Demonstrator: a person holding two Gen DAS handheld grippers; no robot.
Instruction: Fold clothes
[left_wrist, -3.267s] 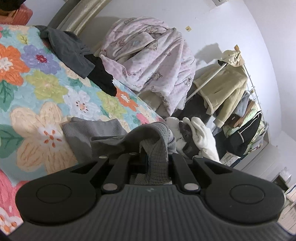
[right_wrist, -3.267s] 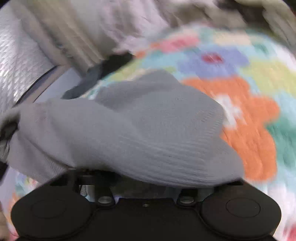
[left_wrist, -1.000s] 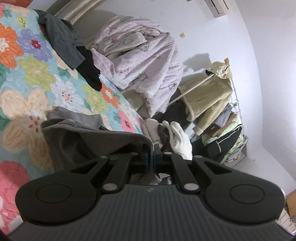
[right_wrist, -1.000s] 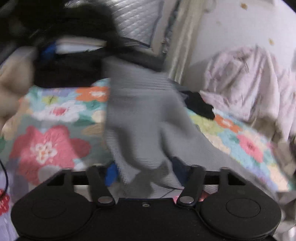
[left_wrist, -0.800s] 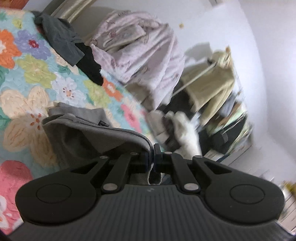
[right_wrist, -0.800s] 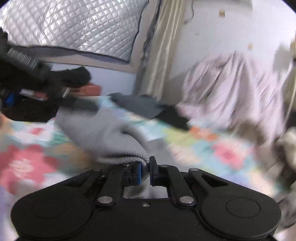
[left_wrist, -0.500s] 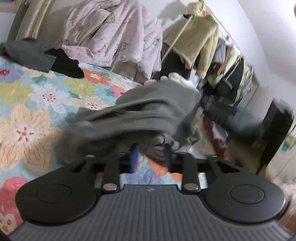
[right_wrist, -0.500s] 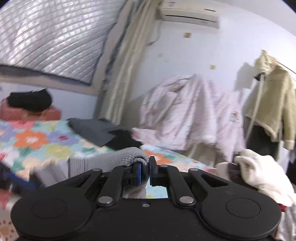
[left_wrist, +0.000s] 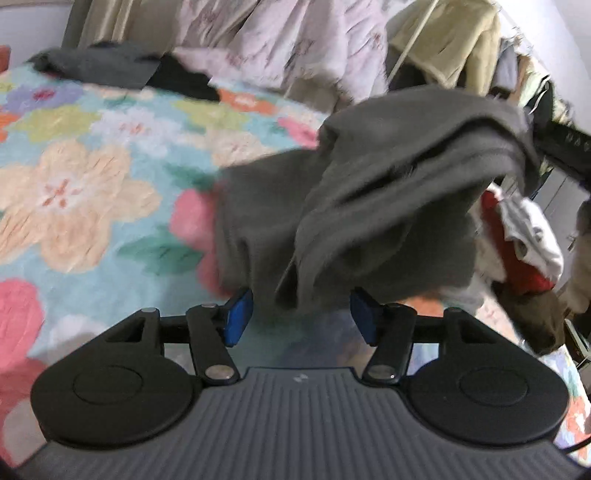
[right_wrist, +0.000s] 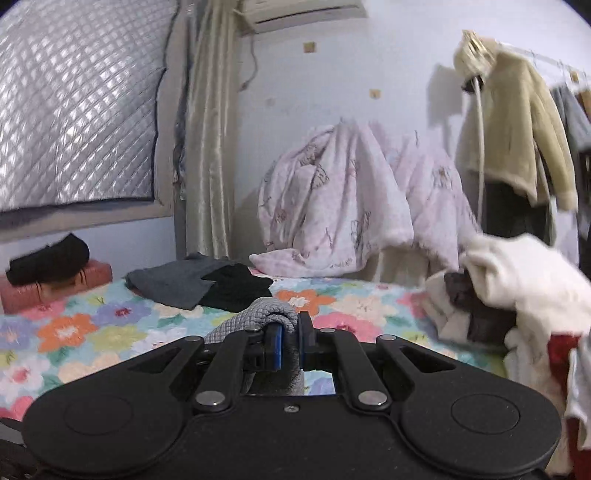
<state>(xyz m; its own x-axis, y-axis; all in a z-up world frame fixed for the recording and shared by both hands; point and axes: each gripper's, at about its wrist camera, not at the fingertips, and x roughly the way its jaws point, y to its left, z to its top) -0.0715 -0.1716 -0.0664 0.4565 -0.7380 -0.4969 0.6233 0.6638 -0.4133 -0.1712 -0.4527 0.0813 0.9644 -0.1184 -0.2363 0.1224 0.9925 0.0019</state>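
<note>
Since a second ago the left gripper has let go of the grey knit garment: its blue pads, then pinched on a fold, now stand apart and are opening, the cloth hanging in front of them, not pressed. The right gripper has swung up and holds a bunched edge of the same garment tightly between its pads, so the piece dangles over the near edge of the flower-patterned quilted bedspread. This looks like a re-grip, freeing one hand to take another corner.
</note>
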